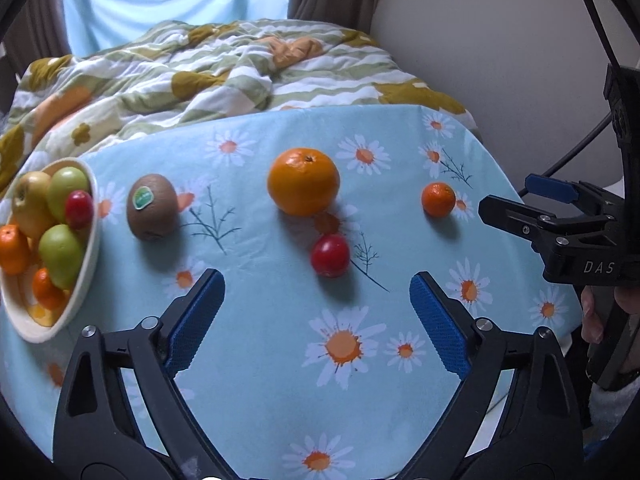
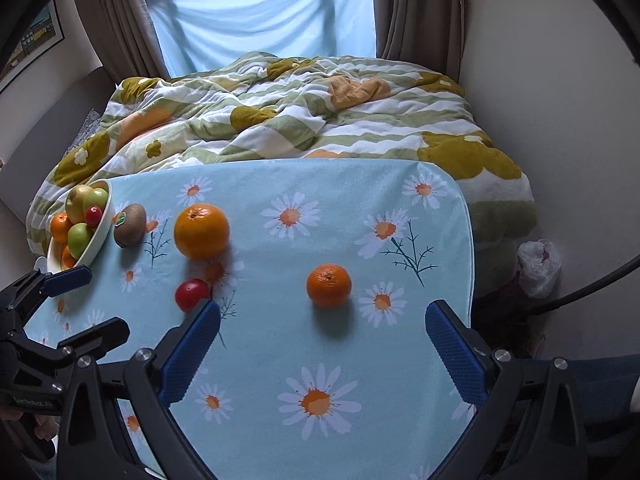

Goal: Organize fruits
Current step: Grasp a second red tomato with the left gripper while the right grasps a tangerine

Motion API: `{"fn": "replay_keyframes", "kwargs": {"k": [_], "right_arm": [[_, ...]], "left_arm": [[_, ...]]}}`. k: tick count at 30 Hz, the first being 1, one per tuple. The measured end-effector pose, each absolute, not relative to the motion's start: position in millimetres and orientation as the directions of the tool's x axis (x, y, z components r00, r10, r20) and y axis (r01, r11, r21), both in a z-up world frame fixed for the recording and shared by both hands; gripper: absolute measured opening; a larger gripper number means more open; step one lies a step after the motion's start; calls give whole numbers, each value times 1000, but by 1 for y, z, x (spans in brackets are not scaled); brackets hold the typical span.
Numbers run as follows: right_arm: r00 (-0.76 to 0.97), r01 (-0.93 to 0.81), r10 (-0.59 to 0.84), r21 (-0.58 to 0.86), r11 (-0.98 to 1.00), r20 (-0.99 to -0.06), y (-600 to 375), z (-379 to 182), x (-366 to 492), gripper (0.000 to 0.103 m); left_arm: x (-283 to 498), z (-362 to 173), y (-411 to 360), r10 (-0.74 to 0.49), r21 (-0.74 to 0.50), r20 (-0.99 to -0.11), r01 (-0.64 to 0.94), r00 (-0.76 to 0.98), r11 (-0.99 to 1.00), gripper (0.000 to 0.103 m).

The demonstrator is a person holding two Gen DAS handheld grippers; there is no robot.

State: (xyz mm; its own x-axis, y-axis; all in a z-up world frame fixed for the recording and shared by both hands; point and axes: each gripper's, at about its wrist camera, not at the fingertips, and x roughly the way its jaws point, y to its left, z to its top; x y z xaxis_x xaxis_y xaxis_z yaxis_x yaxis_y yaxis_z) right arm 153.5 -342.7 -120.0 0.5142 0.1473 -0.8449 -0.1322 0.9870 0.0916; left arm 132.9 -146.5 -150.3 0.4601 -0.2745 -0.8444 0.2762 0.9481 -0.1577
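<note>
A table (image 1: 260, 360) with a light blue daisy cloth has four loose fruits on it, and a white bowl (image 1: 86, 276) sits at its left edge. The bowl is the thing to look from. It already has green and yellow apples, small oranges and one little red fruit piled inside. Just beside the bowl, on its right, stands a brown kiwi (image 1: 152, 207) with a green sticker. Farther right from the bowl is a big orange (image 1: 303, 182). A small red fruit (image 1: 330, 255) lies near the big orange, a bit closer to the cameras. Farthest from the bowl, near the right edge of the table, sits a small mandarin (image 1: 438, 199), all by itself. The left gripper (image 1: 316, 320) hangs over the near part of the table with its blue fingers wide apart and nothing between them. The right gripper (image 2: 322, 354) also has its fingers spread wide and holds nothing; the mandarin (image 2: 329, 285) lies just ahead of it. Behind the table is a bed with a flowery blanket (image 2: 280, 116).
</note>
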Motion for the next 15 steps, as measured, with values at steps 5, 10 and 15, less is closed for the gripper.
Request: {"fn": "replay_keyframes", "kwargs": {"k": [5,10,15], "right_arm": [[508,-135,152,96,986,-848,-352,-137,164,102],[495,-156,177,113,981,-851,-354,-151,170,102],[484,-186,185,106,977,-856,-350,-160,177,97]], "left_arm": [[146,-174,-168,-270,-129,-853,321,446,938,77],[153,-190,-178,-245,-94,-860,334,447,938,61],[156,-199,-182,-231,-82,-869,335,437,939,47]]}}
